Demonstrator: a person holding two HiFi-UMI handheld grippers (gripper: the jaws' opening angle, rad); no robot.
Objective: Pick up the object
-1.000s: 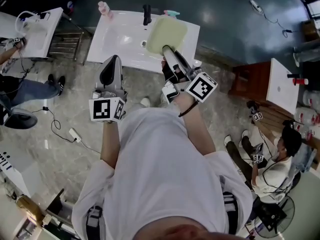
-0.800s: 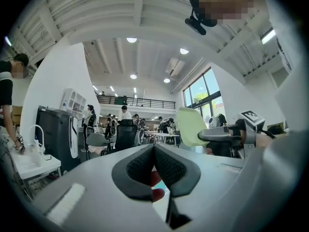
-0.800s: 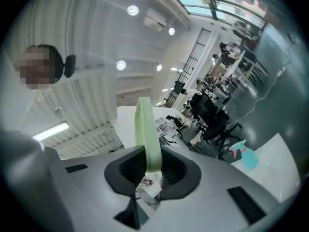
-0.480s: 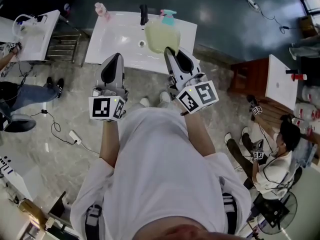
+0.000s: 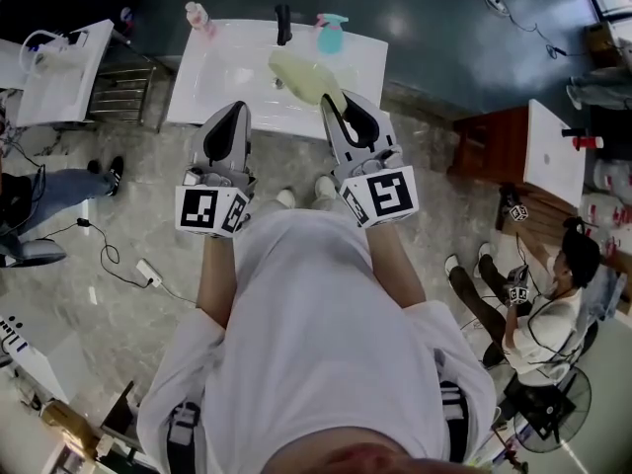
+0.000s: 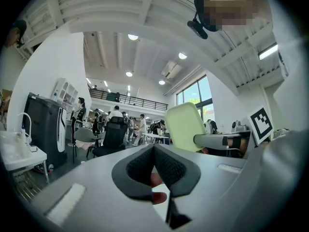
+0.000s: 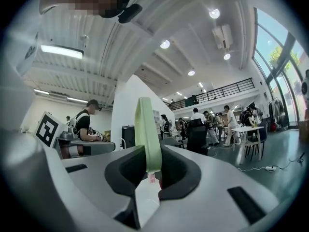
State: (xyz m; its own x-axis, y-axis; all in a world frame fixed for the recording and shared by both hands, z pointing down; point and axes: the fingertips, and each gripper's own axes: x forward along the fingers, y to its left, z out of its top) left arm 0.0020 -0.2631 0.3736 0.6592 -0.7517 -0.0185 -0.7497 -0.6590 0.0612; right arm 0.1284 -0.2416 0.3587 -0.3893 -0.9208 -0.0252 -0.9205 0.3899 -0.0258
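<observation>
A flat pale green object with rounded corners is lifted above the white washbasin; my right gripper is shut on its near edge. In the right gripper view the green object stands edge-on, clamped between the dark pads of my right gripper. My left gripper hovers at the basin's front edge, left of the object, shut with nothing in it. In the left gripper view the left gripper has its pads together, and the green object shows broadside to the right.
On the basin's back rim stand a pink bottle, a black tap and a teal spray bottle. A metal rack stands left of the basin. A seated person and a wooden stand are to the right.
My right gripper has drawn back toward me and shifted left with the green object, which now tilts more edge-on and uncovers the teal spray bottle. The left gripper barely moved.
</observation>
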